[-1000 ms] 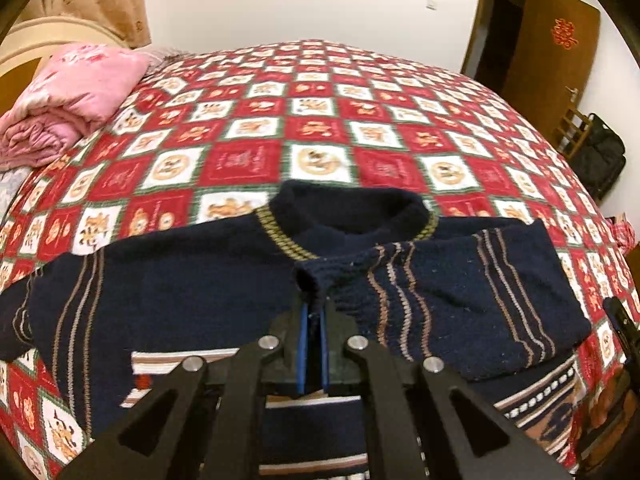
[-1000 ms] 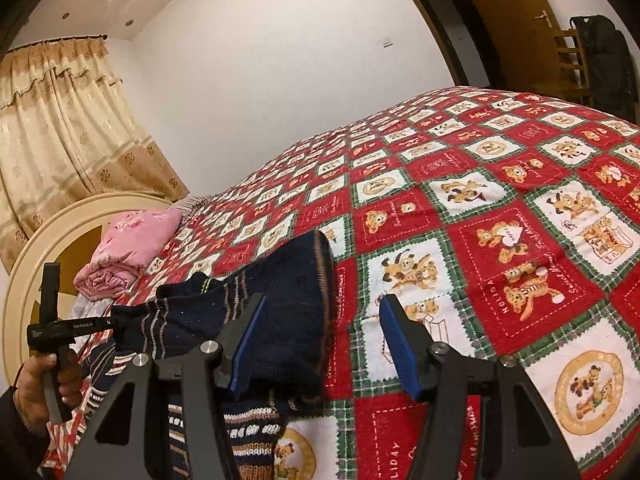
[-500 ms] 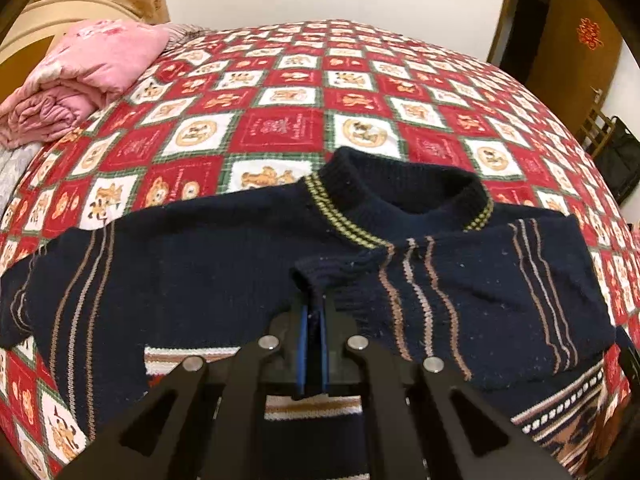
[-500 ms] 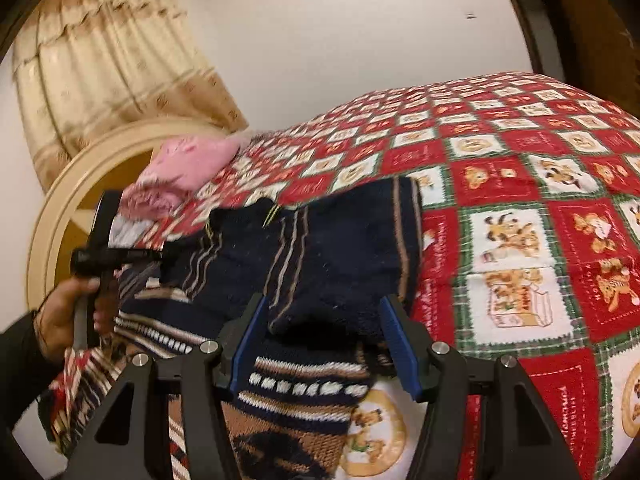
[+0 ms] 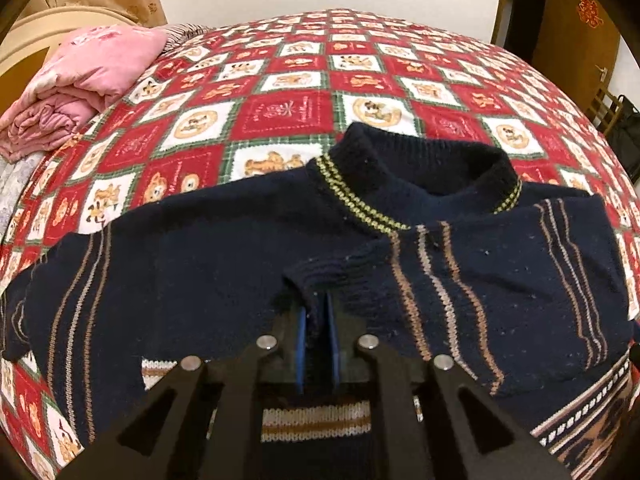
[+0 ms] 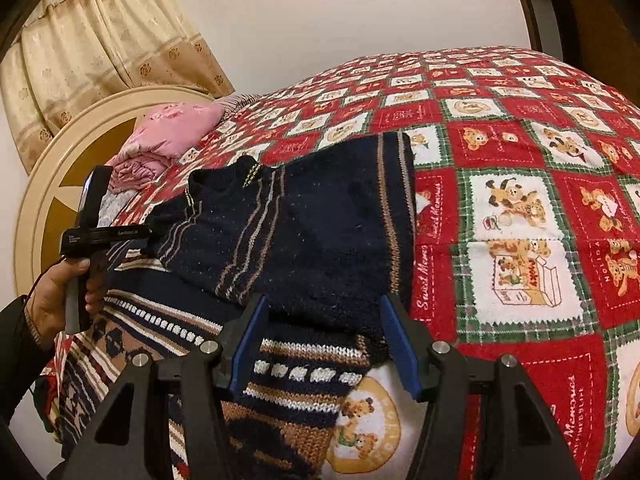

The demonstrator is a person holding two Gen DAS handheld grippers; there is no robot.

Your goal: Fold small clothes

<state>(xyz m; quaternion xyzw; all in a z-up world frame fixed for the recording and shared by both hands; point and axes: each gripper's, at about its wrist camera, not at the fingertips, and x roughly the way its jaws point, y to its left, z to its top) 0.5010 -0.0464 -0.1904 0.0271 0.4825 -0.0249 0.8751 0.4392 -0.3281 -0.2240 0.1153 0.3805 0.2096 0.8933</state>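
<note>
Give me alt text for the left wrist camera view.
The left gripper, its jaws just easing open, has the cuff of a navy striped sweater's folded-in sleeve between its blue pads. The sweater lies flat on a red teddy-bear bedspread, with a pink quilt folded at far left.

Warm indoor light, moderately bright, source out of frame. Both wrist views strongly fisheye: bed bulges, black vignette at corners. White wall (image 6: 360,12) evenly lit, no glare. Navy sweater (image 5: 240,264) reads very dark, knit detail lost ahead of left fingers. Shadows soft, shallow. Focus fair at centre, smeared toward rims; slight compression softness throughout.
</note>
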